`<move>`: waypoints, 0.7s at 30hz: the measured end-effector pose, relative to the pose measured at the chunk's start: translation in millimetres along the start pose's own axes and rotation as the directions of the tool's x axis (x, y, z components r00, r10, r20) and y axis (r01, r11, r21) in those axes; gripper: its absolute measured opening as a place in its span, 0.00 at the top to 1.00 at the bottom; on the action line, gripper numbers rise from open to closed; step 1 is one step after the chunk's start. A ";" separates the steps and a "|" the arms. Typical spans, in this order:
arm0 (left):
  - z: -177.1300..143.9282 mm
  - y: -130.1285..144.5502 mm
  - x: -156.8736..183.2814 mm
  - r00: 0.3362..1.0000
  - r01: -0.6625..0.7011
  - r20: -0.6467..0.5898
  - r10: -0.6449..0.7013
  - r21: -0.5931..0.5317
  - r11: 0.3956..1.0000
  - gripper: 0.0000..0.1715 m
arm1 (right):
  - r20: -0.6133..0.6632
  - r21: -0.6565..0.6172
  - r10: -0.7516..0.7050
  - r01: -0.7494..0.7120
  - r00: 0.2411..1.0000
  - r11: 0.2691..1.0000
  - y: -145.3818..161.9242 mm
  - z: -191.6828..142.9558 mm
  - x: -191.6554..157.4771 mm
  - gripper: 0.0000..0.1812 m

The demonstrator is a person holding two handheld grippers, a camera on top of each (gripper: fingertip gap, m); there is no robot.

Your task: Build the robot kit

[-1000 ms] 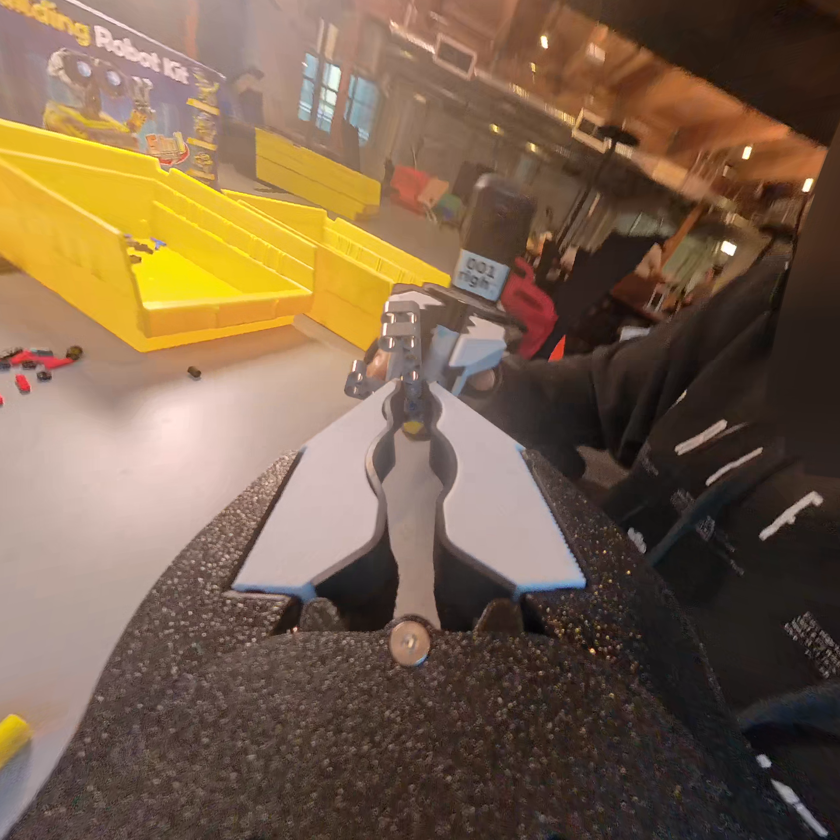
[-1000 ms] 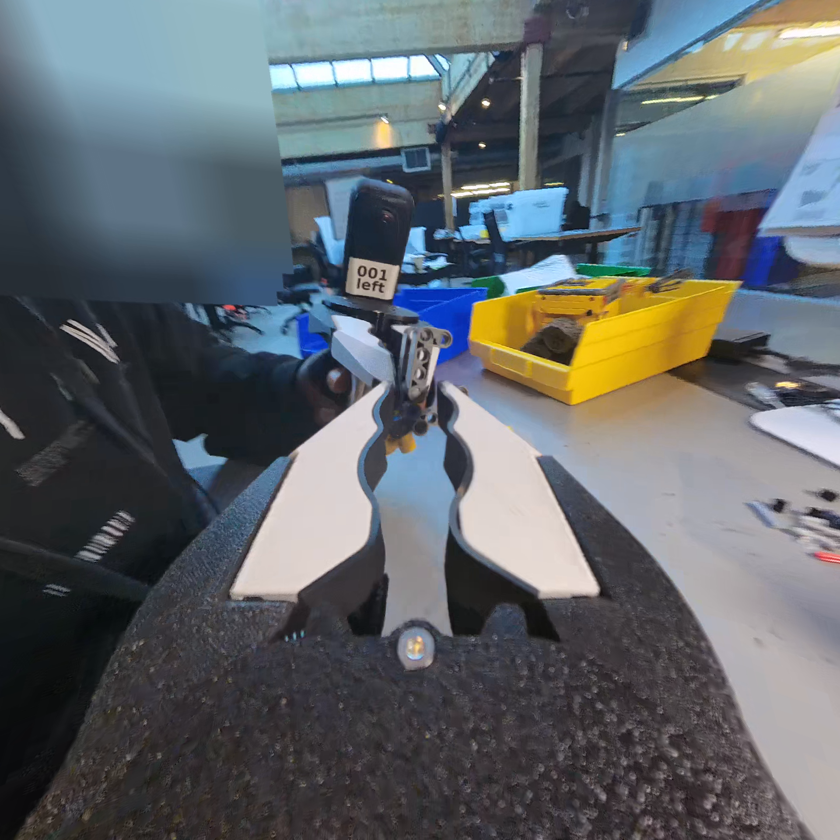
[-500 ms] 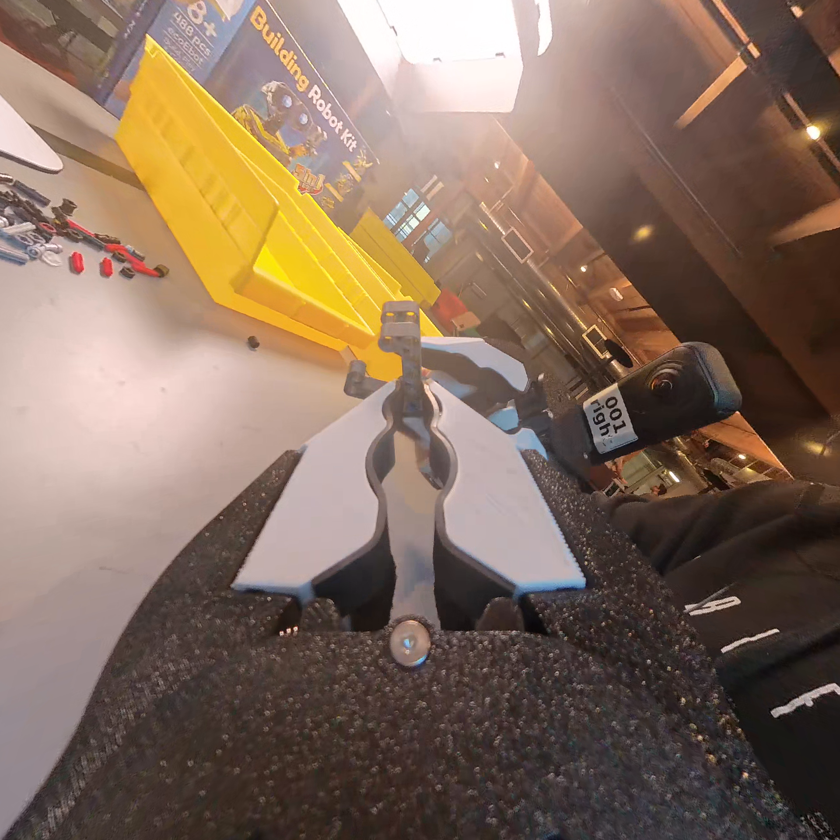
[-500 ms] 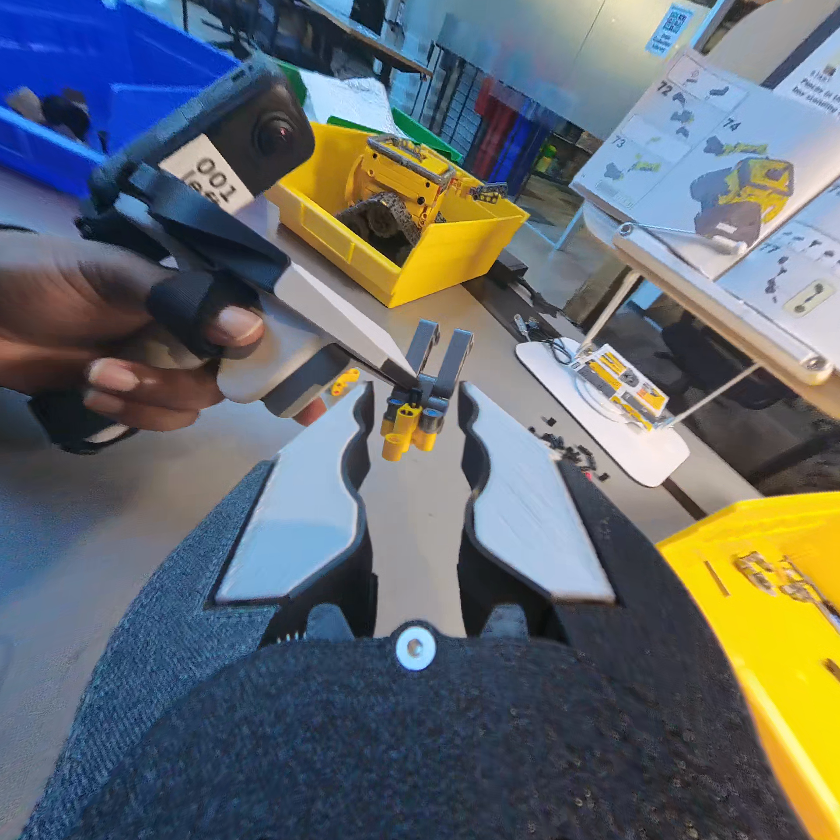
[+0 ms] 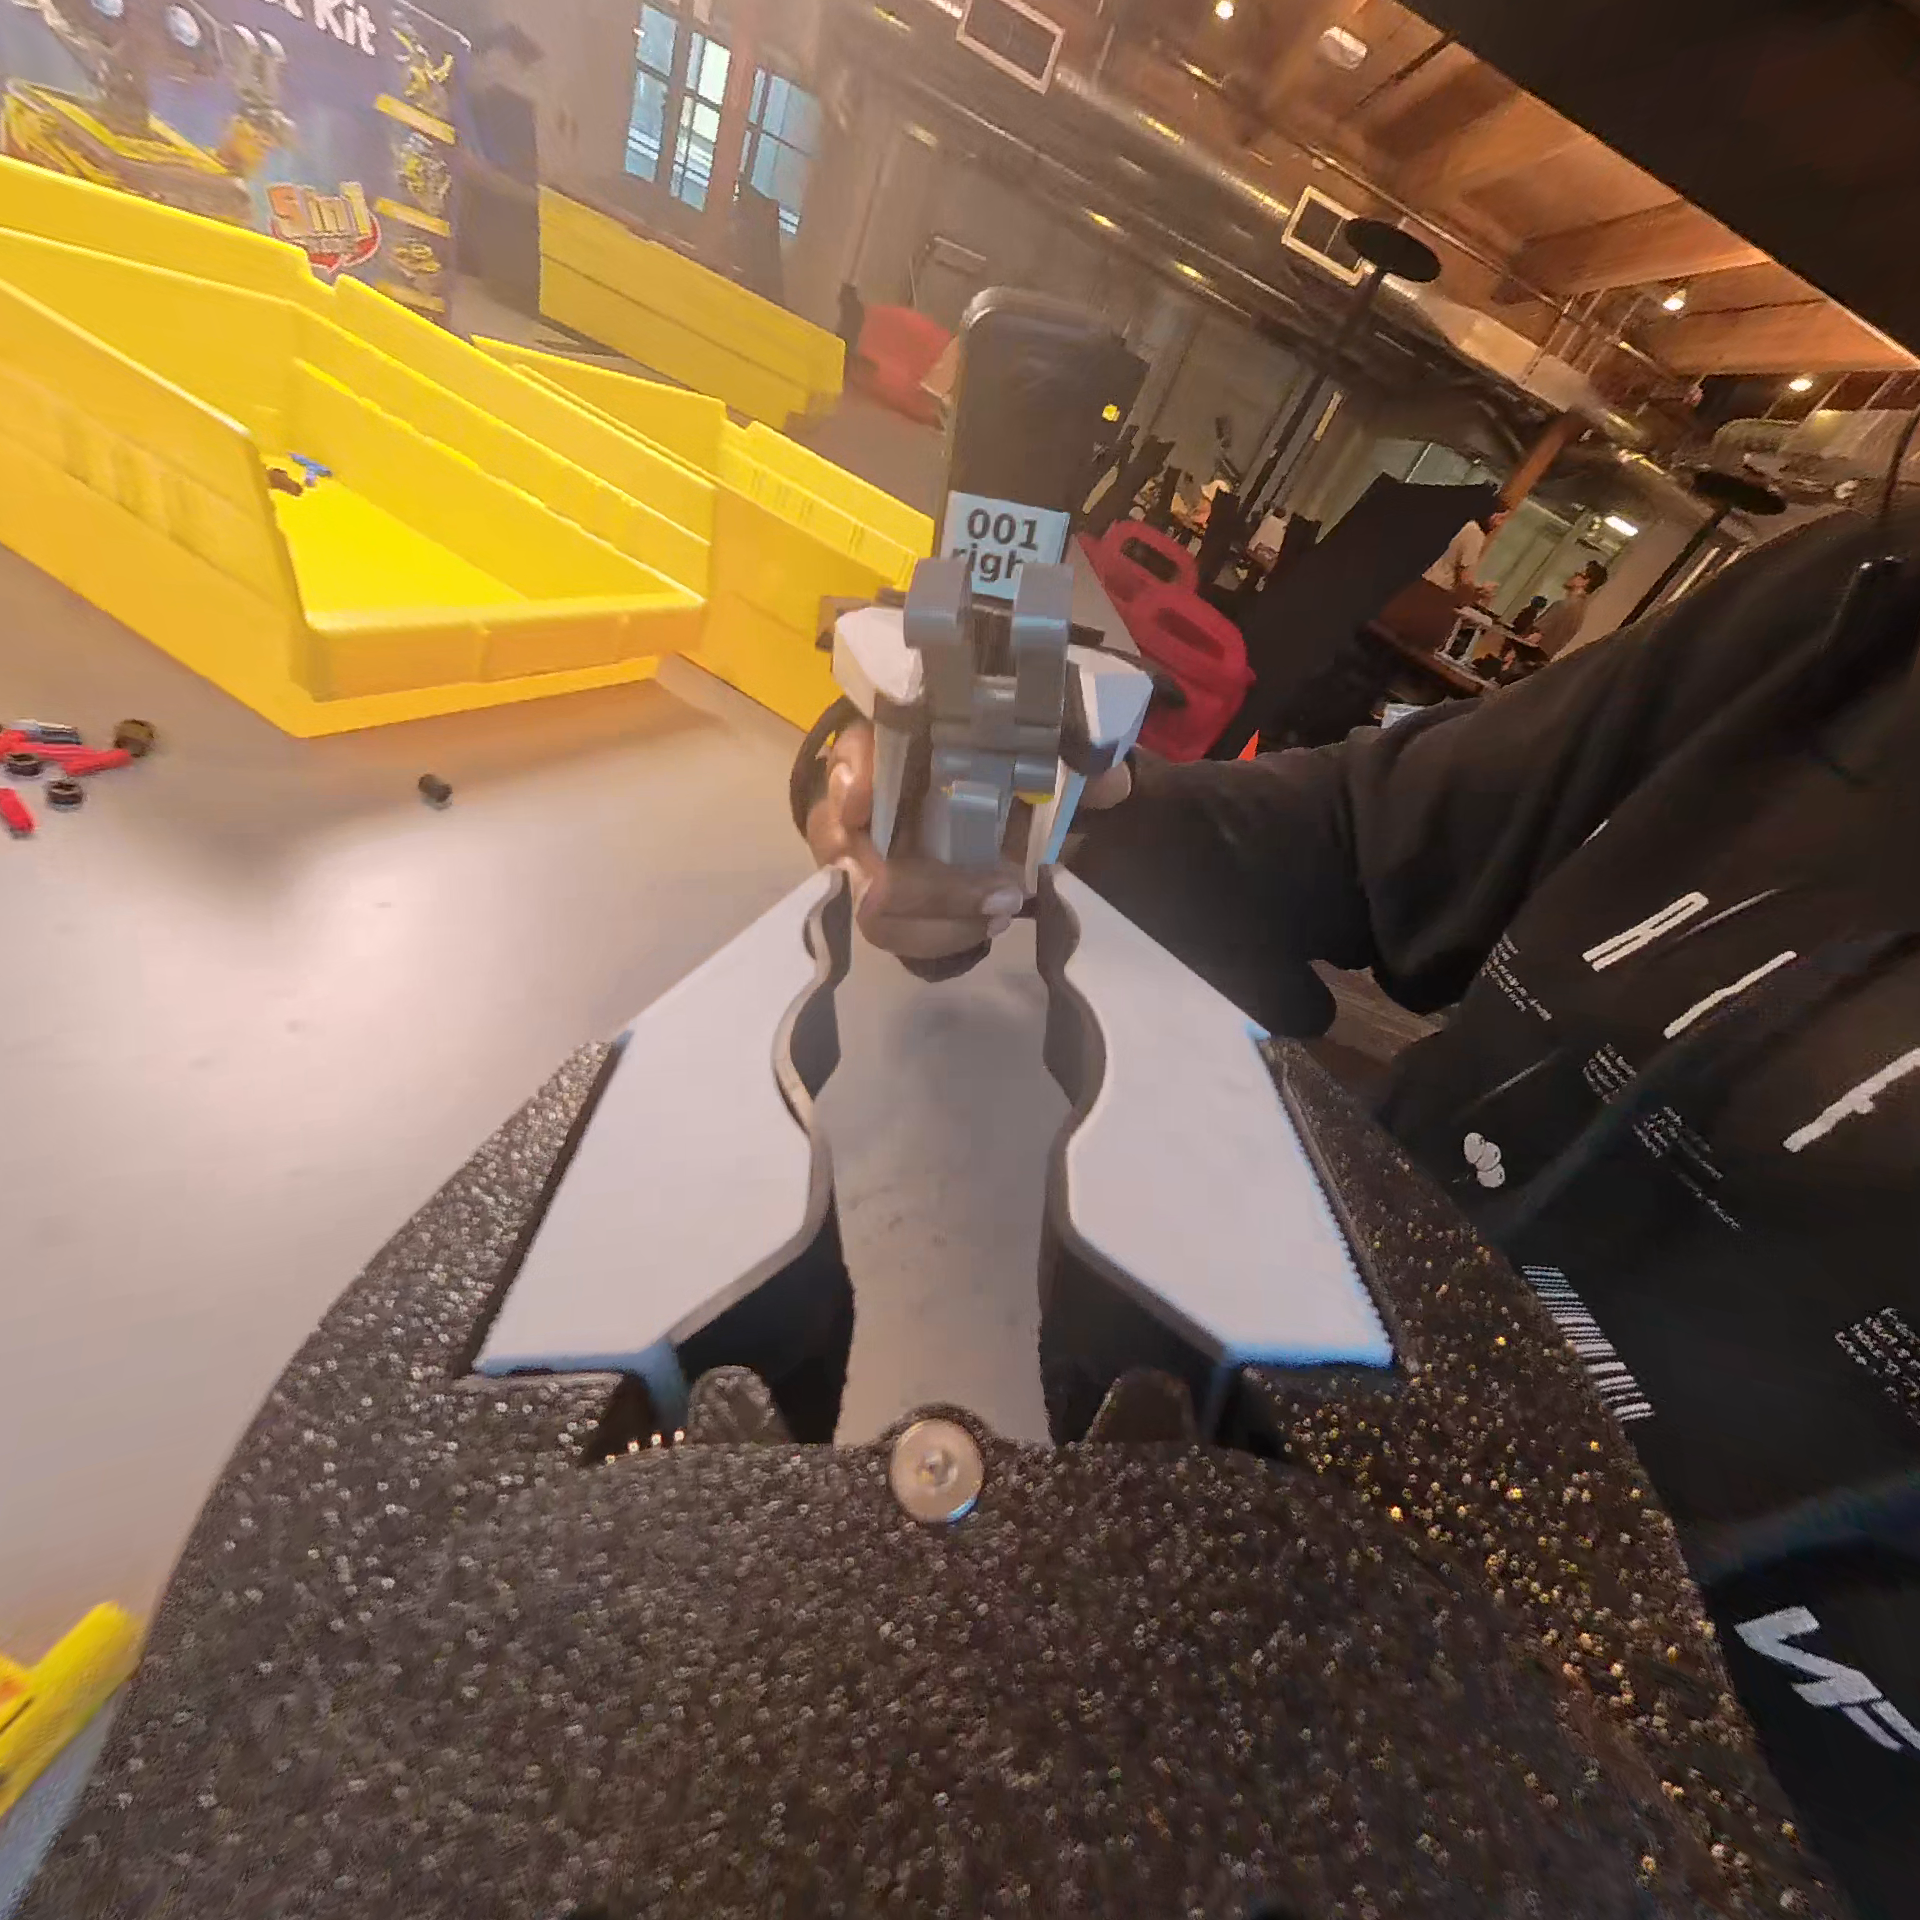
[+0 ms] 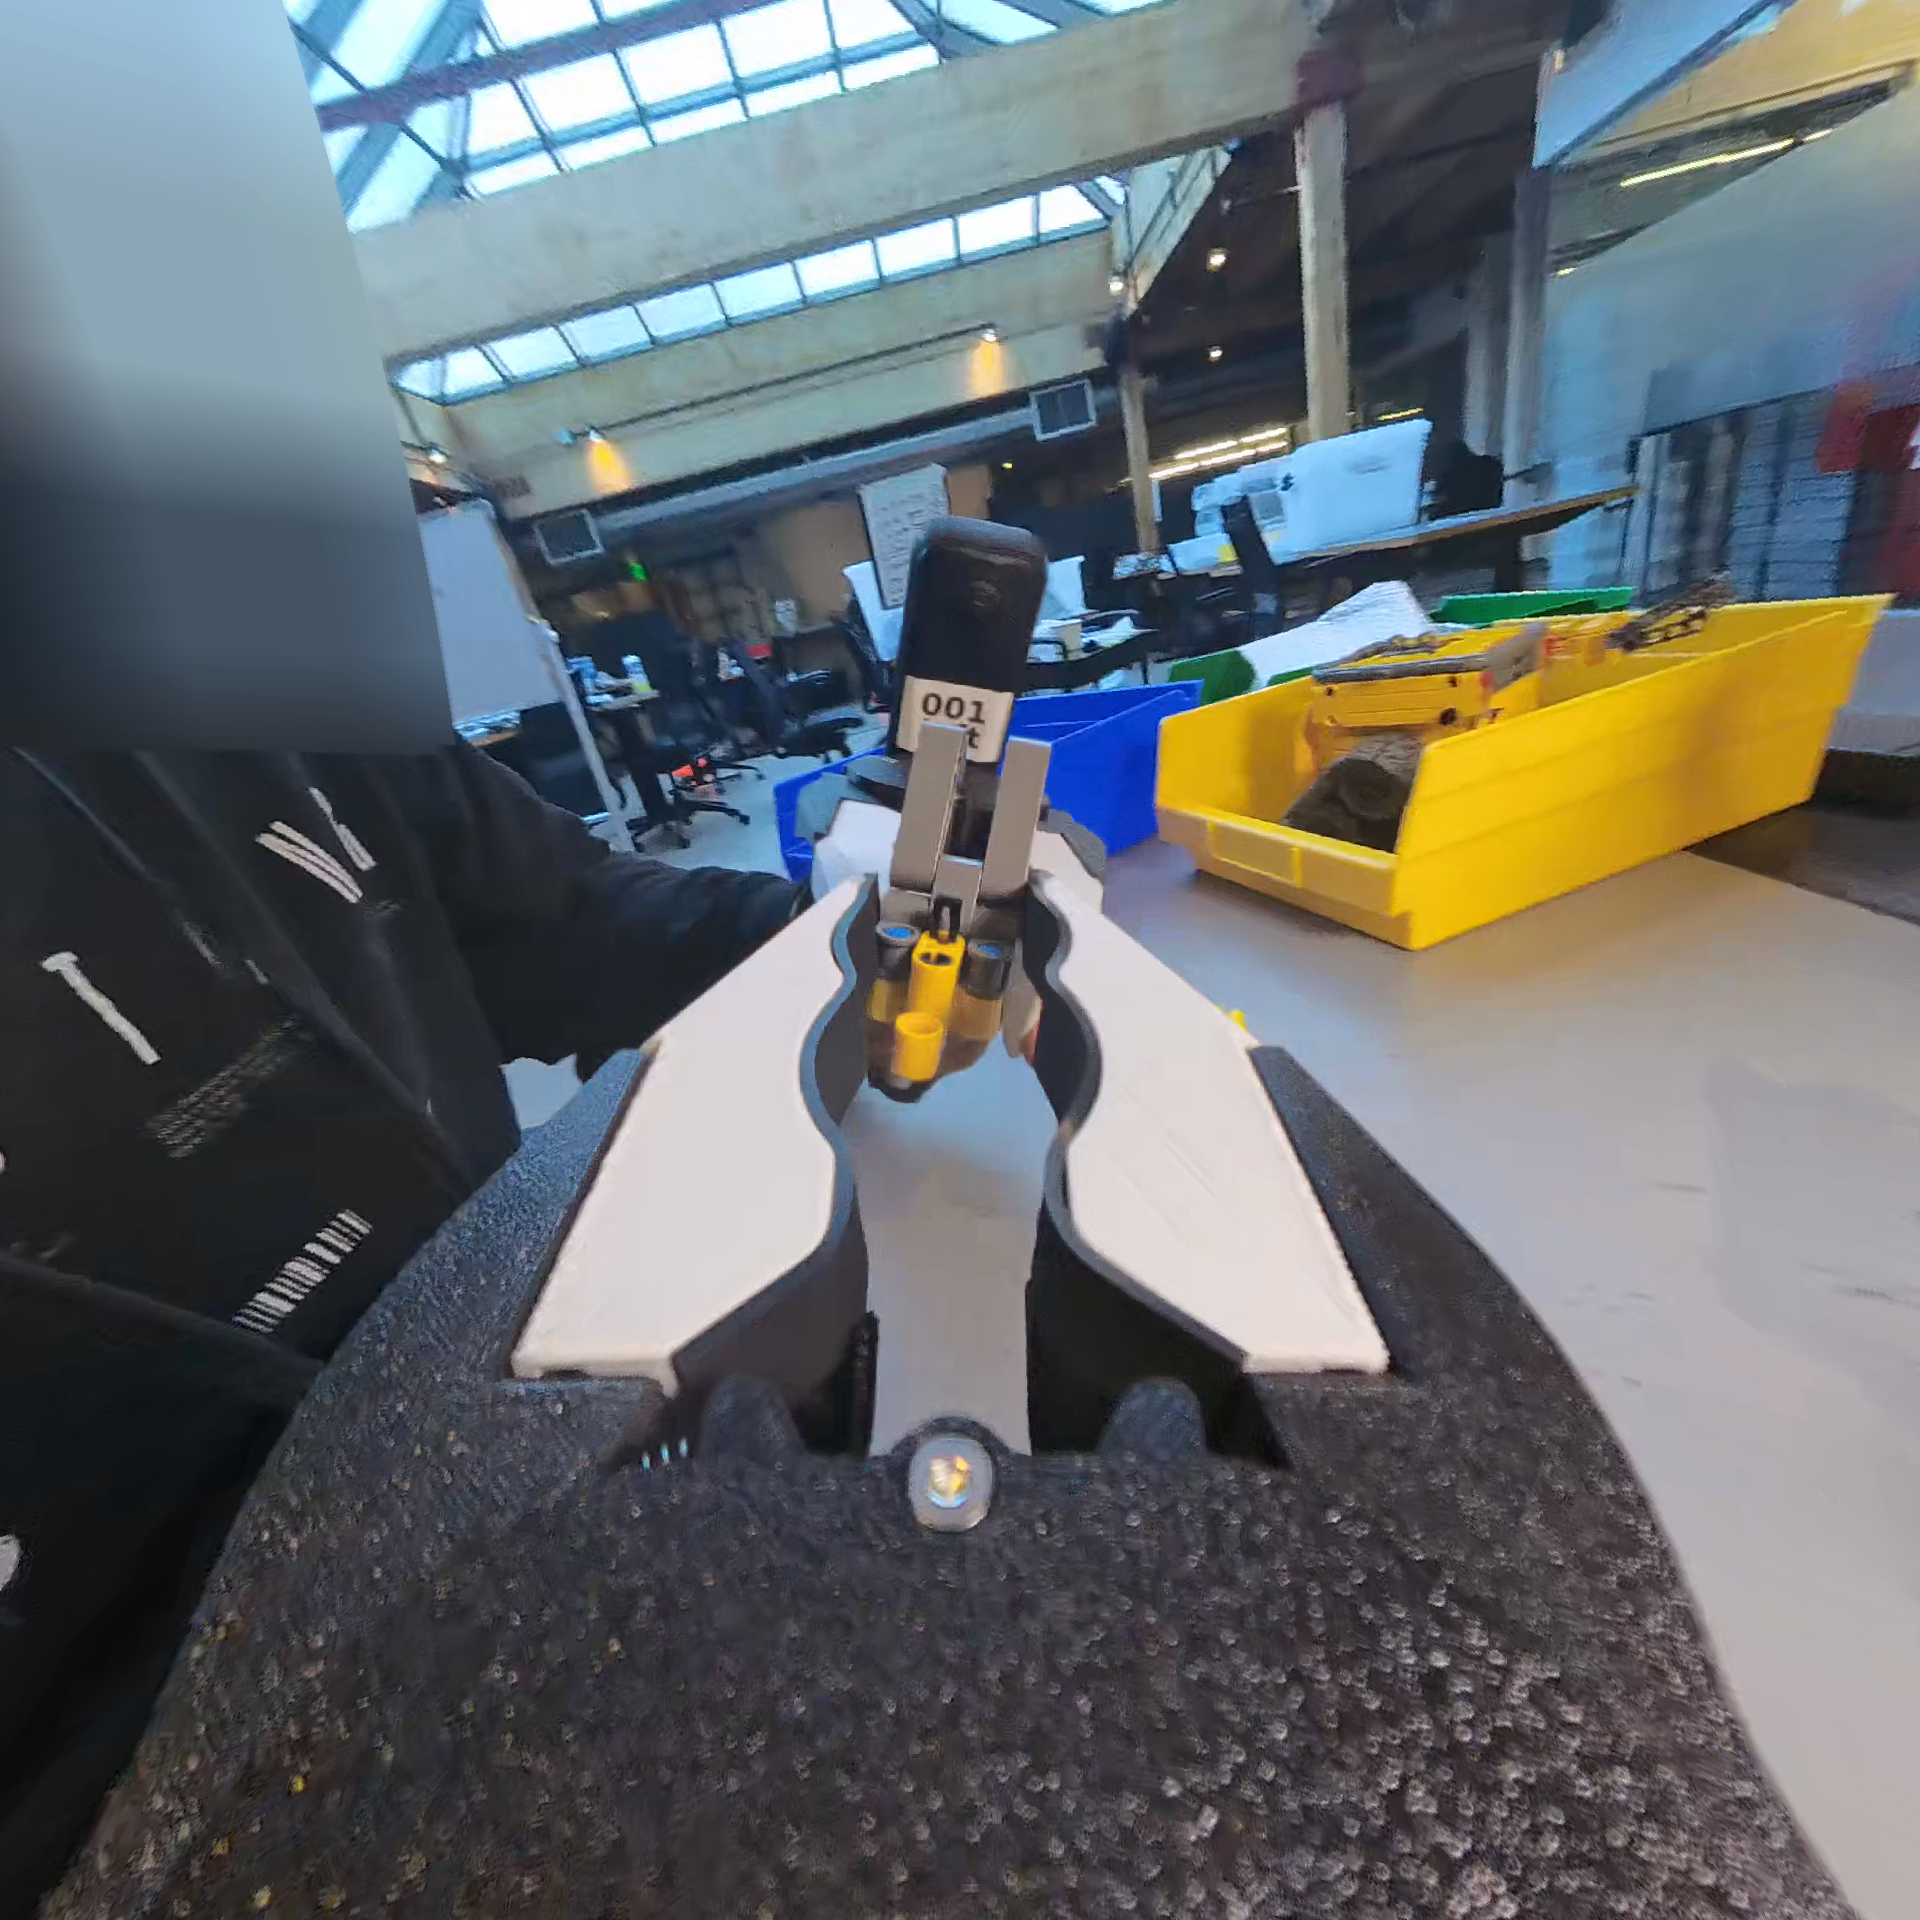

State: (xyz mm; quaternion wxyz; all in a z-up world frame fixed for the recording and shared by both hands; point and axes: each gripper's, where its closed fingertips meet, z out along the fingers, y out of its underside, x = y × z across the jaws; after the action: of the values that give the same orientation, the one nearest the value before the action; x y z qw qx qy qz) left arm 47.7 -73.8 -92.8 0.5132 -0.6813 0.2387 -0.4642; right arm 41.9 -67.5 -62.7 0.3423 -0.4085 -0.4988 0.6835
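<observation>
The brick assembly point(image 6: 940, 935) sits between the tips of the right gripper point(image 6: 951, 904), which are closed on its sides. Its yellow and black pins point back toward that gripper's body and its two grey beams stand up past the tips.

In the left wrist view the same assembly shows its grey face just beyond the tips of the left gripper point(image 5: 940, 894). This gripper is spread wide with nothing between its fingers point(image 5: 665, 1174) and stops short of the piece without touching it.

The two grippers face each other nose to nose, with the assembly at the meeting point, raised above the grey table point(image 6: 1558, 1195). Behind the piece, a hand point(image 5: 914, 920) wraps the right gripper's handle, with a black sleeve point(image 5: 1455, 831) off to that side.

Farther out to the left gripper's left lie loose red and black pieces point(image 5: 62, 769) and a lone black pin point(image 5: 434, 790), then a row of yellow trays point(image 5: 468, 644). To the right gripper's right, farther off, stands a yellow bin point(image 6: 1455, 883) holding a partly built tracked model point(image 6: 1361, 790), with a blue bin point(image 6: 1101, 758) beside it.
</observation>
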 end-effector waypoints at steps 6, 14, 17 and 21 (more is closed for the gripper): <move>3.4 1.8 9.0 0.997 -0.070 -0.017 0.070 -0.015 0.997 0.96 | 0.024 -0.064 -0.009 0.010 1.000 0.998 17.1 6.6 -5.4 0.86; 3.3 9.8 5.0 0.993 -0.117 0.013 0.119 -0.072 0.990 0.96 | -0.017 -0.173 -0.101 0.096 0.995 0.980 25.5 4.7 -2.4 0.85; 3.8 11.8 5.3 0.991 -0.128 0.014 0.130 -0.084 0.988 0.96 | -0.001 -0.176 -0.076 0.075 0.997 0.982 26.3 3.6 -3.8 0.85; 3.6 13.6 4.2 0.990 -0.137 0.019 0.139 -0.098 0.986 0.96 | 0.019 -0.176 -0.044 0.046 0.999 0.983 26.7 3.4 -6.3 0.82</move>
State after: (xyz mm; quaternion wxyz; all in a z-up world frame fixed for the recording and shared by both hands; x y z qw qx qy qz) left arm 54.8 -80.4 -103.9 0.5136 -0.6932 0.3008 -0.4065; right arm 39.9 -81.6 -86.4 0.3165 -0.4208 -0.5688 0.6318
